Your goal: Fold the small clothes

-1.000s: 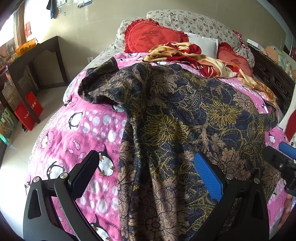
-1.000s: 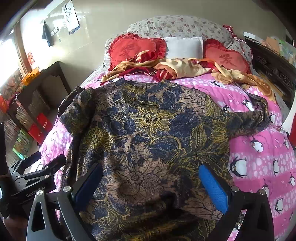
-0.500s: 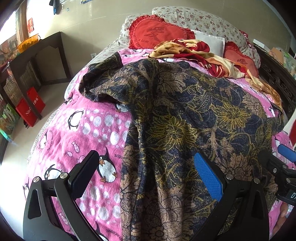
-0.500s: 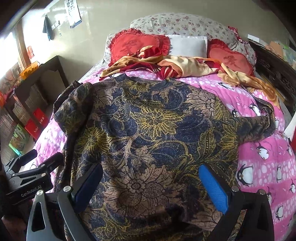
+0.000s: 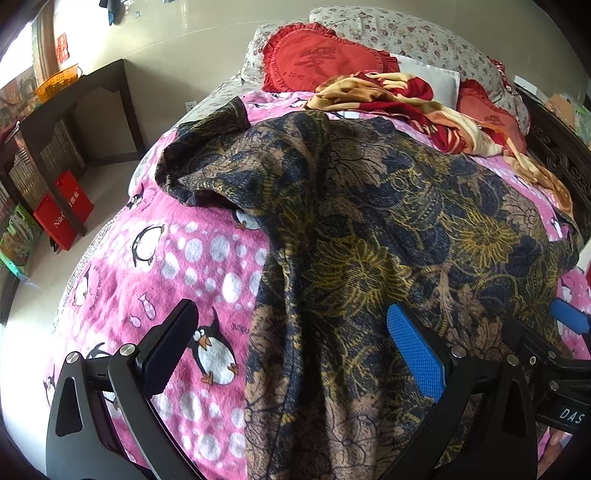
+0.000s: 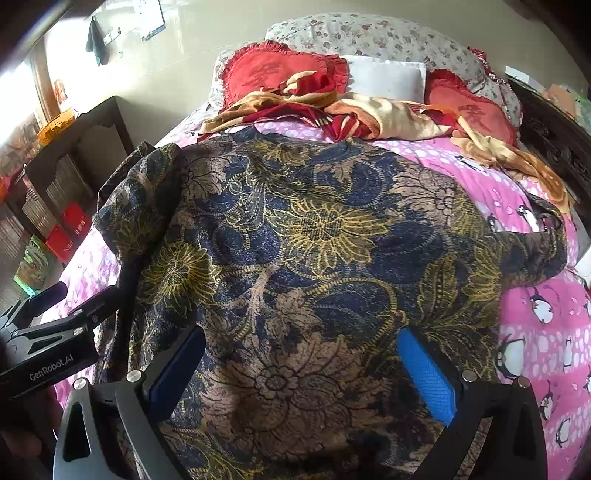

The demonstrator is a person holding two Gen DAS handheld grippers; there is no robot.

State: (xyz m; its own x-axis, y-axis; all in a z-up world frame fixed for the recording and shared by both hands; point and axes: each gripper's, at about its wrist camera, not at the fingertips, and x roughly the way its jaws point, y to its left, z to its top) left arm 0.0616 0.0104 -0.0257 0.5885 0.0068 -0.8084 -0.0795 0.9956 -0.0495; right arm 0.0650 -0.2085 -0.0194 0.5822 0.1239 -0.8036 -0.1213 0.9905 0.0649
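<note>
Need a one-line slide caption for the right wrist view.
Open right gripper hovers over dark floral garment spread on pink penguin blanket; left gripper alongside.

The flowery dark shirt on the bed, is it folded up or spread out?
Spread out. The flowery shirt lies opened across the pink penguin blanket, with a sleeve reaching out sideways, though it is wrinkled and bunched at one edge.

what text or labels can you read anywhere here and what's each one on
"GenRobot.AI": on the left gripper body, in the right wrist view.
"DAS", cut off: on the right gripper body, in the left wrist view.
Red heart cushion: a large character and a small line, too blurred.
Red bags: white lettering, unreadable.
Wall poster: too small.
</note>
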